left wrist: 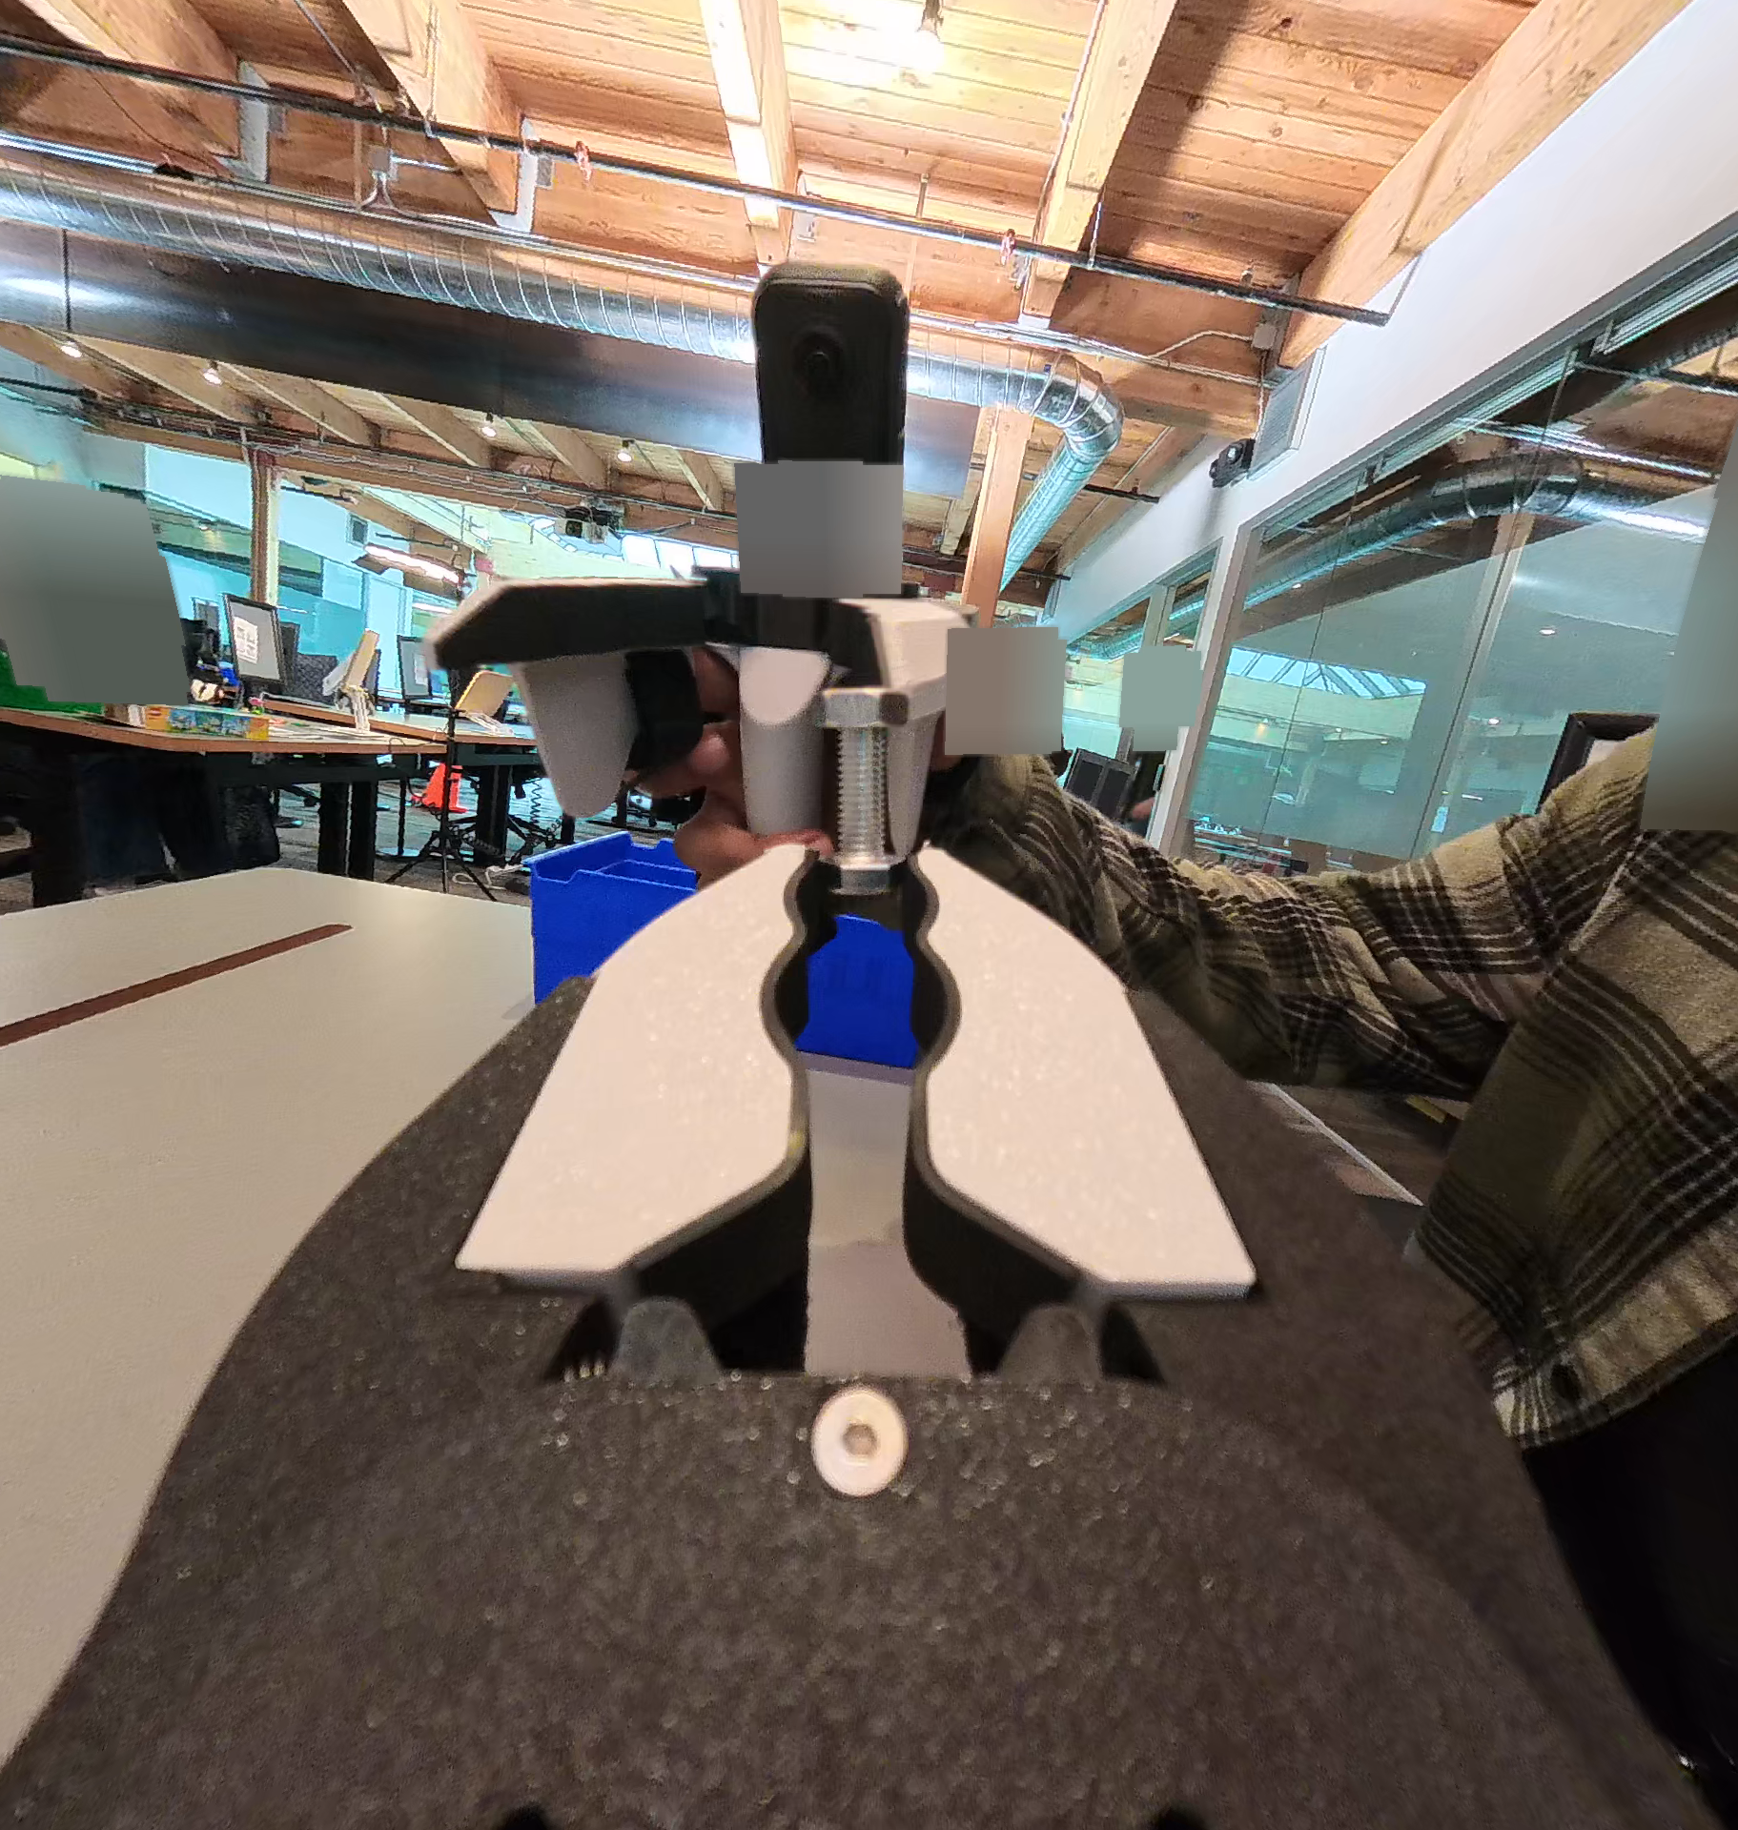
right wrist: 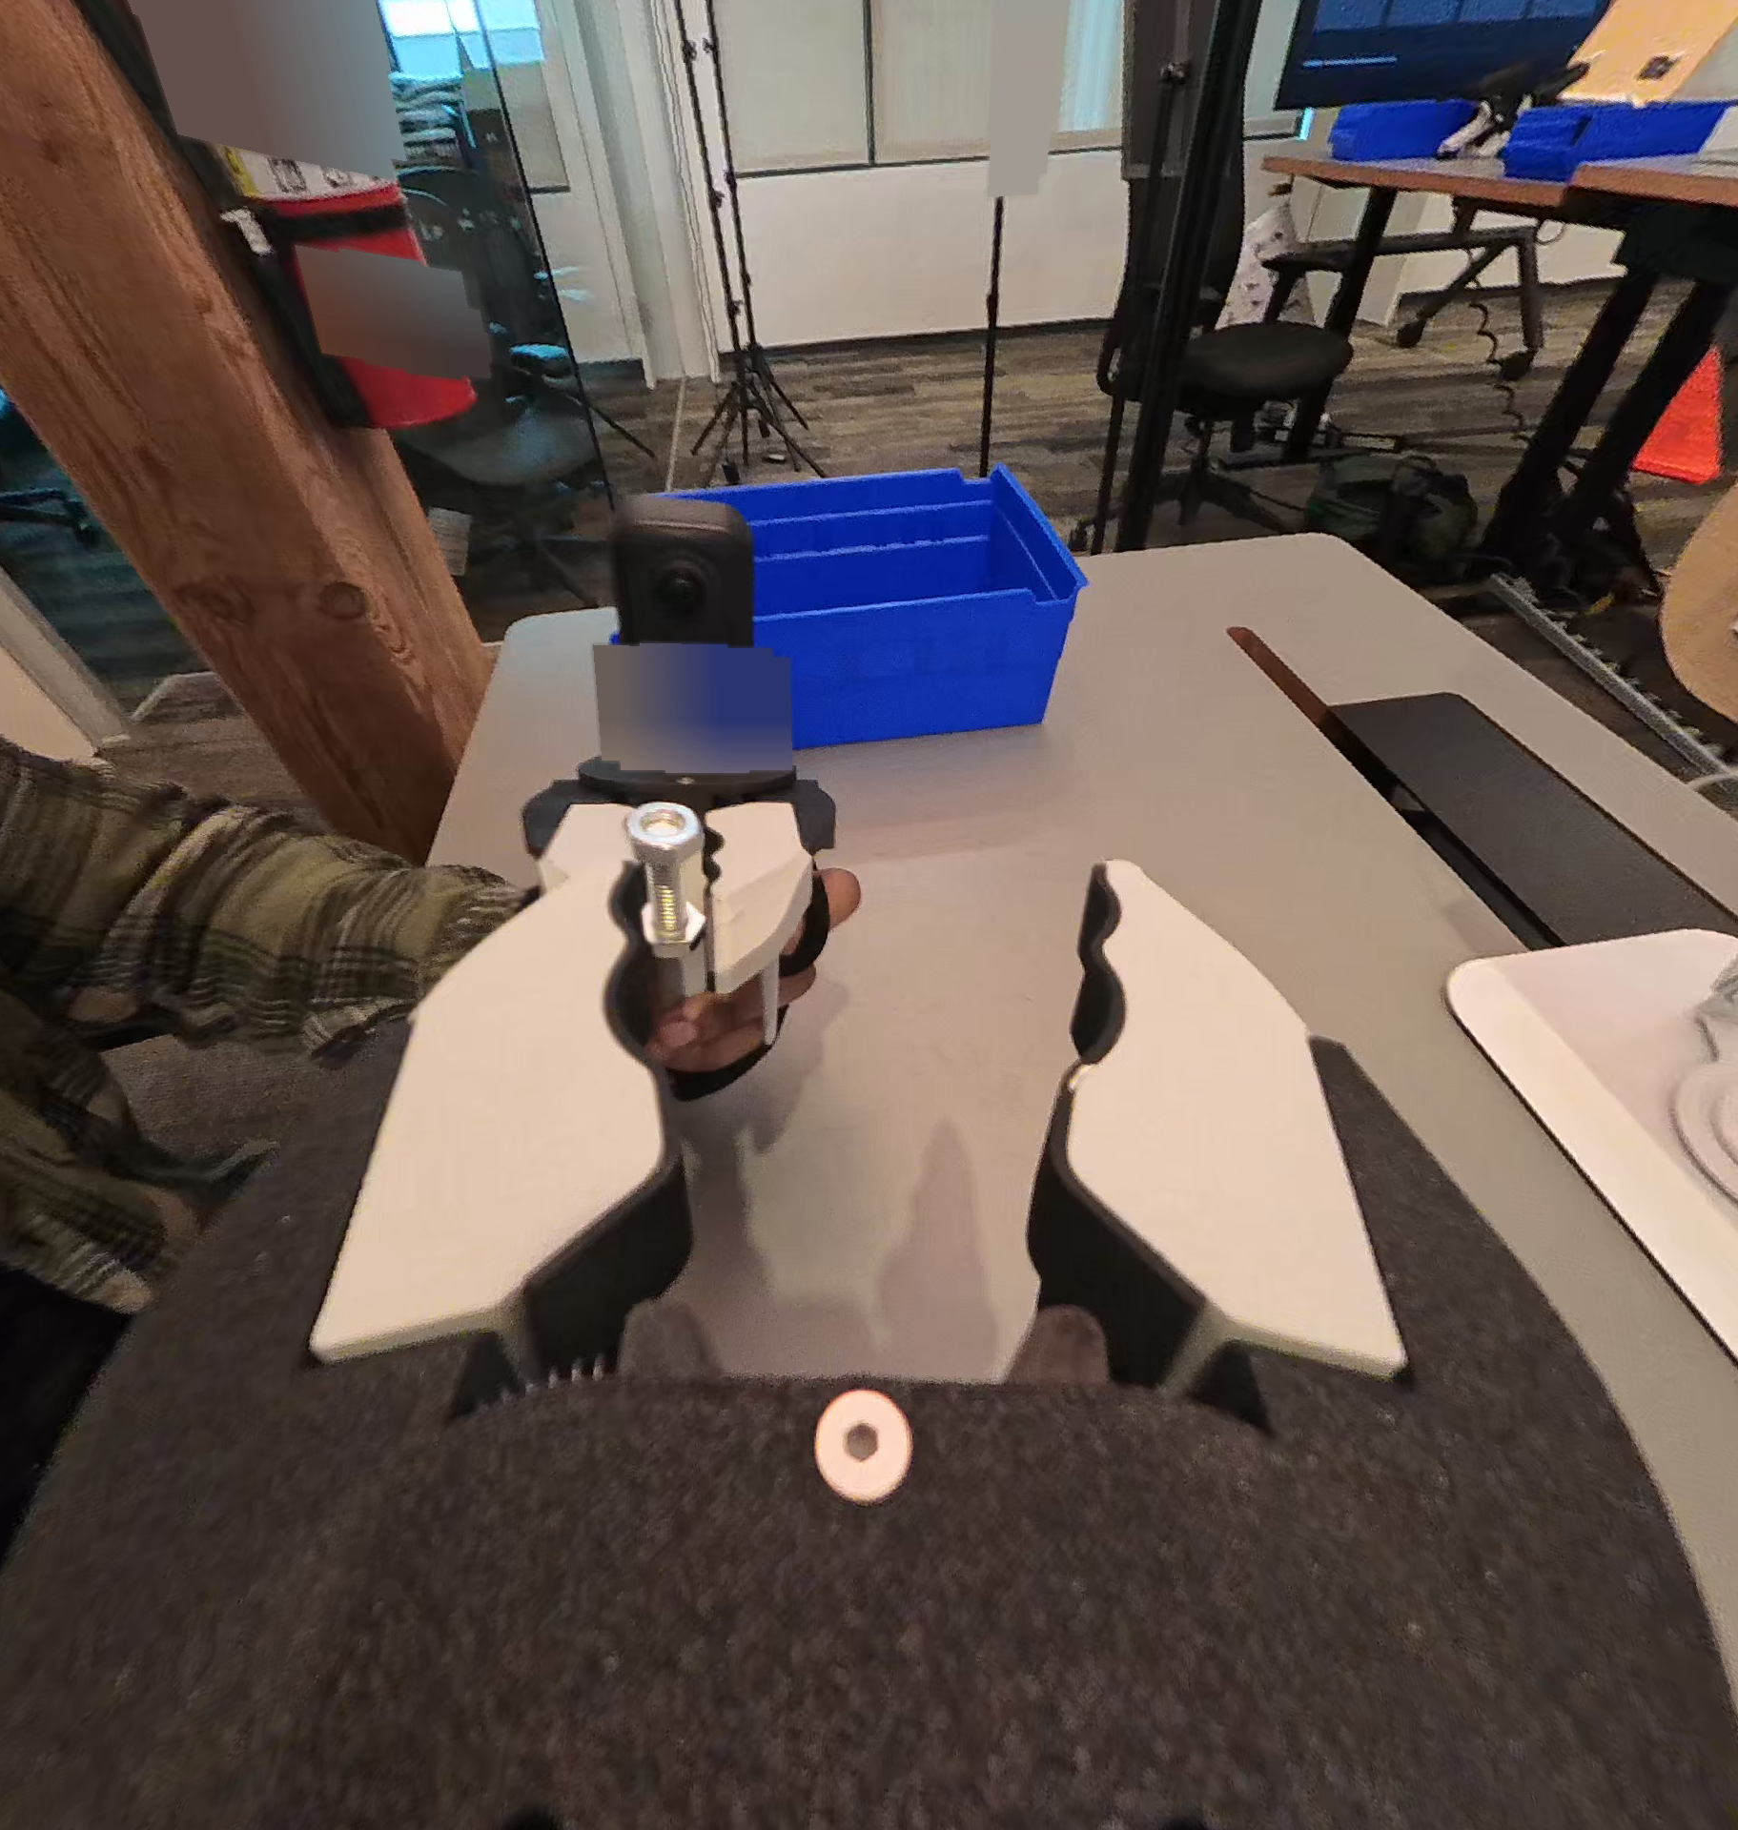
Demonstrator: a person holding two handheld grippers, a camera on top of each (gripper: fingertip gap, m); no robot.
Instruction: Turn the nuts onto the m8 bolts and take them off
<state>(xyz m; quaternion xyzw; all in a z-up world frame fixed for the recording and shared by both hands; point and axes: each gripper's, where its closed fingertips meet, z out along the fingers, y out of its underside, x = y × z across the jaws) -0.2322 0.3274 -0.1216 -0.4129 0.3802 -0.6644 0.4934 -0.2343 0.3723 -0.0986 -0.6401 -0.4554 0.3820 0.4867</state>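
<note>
The left hand-held gripper (left wrist: 857,871) clenches the nut (left wrist: 863,877) on the upright bolt (left wrist: 863,782); the right hand-held gripper (right wrist: 855,951) stands released at 3 o'clock of the bolt, above the counter (right wrist: 1191,792)

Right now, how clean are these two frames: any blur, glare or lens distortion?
Left wrist view: fisheye bends the ceiling duct; the right gripper is motion-blurred, the bolt fairly sharp. Right wrist view: table carries soft finger shadows; the blue bin looks slightly soft.
</note>
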